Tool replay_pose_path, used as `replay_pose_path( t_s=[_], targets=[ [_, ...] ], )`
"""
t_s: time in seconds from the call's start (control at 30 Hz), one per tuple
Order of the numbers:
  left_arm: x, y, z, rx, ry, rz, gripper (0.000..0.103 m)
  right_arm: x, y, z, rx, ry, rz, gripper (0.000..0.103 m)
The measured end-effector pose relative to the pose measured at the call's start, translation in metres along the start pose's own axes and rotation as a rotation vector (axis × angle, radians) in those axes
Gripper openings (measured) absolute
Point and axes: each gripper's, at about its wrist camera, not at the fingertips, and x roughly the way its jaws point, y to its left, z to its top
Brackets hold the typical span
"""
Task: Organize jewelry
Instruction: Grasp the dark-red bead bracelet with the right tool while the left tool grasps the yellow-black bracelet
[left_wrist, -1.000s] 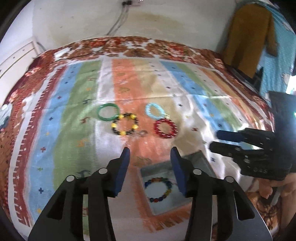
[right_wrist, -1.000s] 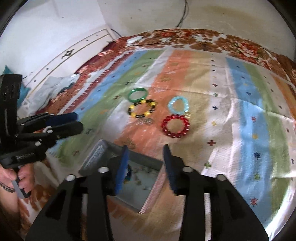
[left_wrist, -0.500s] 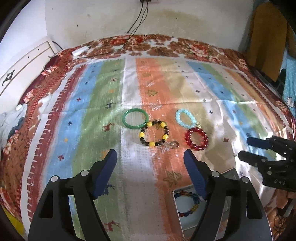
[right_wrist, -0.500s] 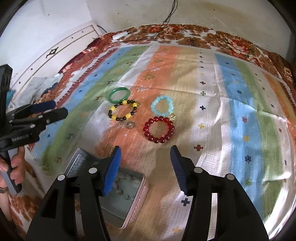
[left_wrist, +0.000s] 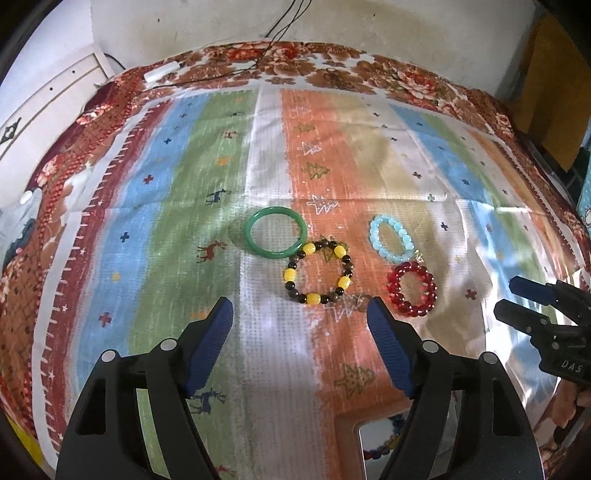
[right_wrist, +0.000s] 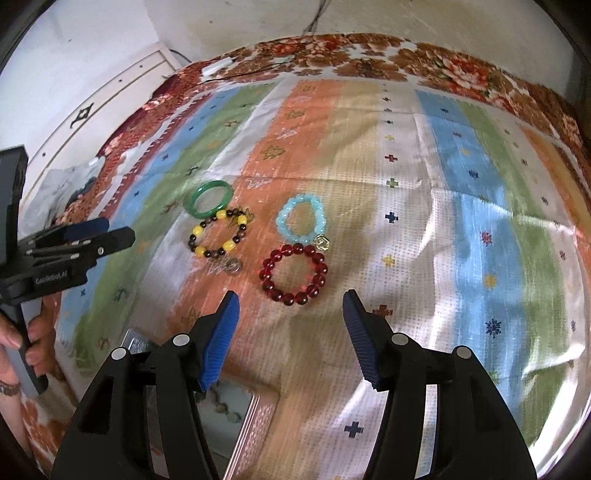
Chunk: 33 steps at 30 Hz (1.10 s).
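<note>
Four bracelets lie together on a striped cloth (left_wrist: 258, 350) spread over a bed. Take the red bracelet (left_wrist: 411, 288) as the landmark. The pale blue bracelet (left_wrist: 390, 239) lies just behind it, touching or nearly so, with a small gold charm (right_wrist: 322, 242) between the two. To its left sits the black-and-yellow bracelet (left_wrist: 318, 271), a little apart, with a small metal pendant (right_wrist: 232, 266) at its near edge. Further left and back, the green bangle (left_wrist: 276, 232) touches that beaded one at its rim.

The left tool (left_wrist: 300, 345) hangs over the cloth nearer than the red bracelet and to its left, its blue-padded jaws spread wide with nothing between them but bare cloth. It sits roughly in line with the black-and-yellow bracelet, not touching it.

The right tool (right_wrist: 290, 338) hangs just nearer than the red bracelet, about in line with it, jaws parted at a middling width and empty. In the left view it shows to the right of the red bracelet, with part of the holding hand (left_wrist: 569, 406) below it.

A metal tin (right_wrist: 225, 406) lies open on the cloth, nearer than the red bracelet and below the tools, largely hidden by them. A multicoloured bracelet (left_wrist: 384, 443) lies inside it, only partly visible.

A white cable (left_wrist: 162, 72) lies at the far edge of the bed, well beyond the red bracelet.
</note>
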Motion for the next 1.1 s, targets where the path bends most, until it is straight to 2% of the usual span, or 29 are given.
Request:
replay_pose_path(
  t_s=[0.27,0.7,1.1],
  targets=[
    [0.02,0.005,0.011,-0.027,0.047,-0.012,0.075,0.02,-0.013,0.013,0.054,0.047,0.014,0.058],
    [0.057,0.005,0.025,-0.031,0.135,-0.031,0.075,0.054,-0.021,0.021,0.073,0.135,0.003,0.058],
    [0.081,0.001,0.033,-0.022,0.175,-0.033,0.075,0.073,-0.025,0.028,0.074,0.155,-0.011,0.058]
  ],
)
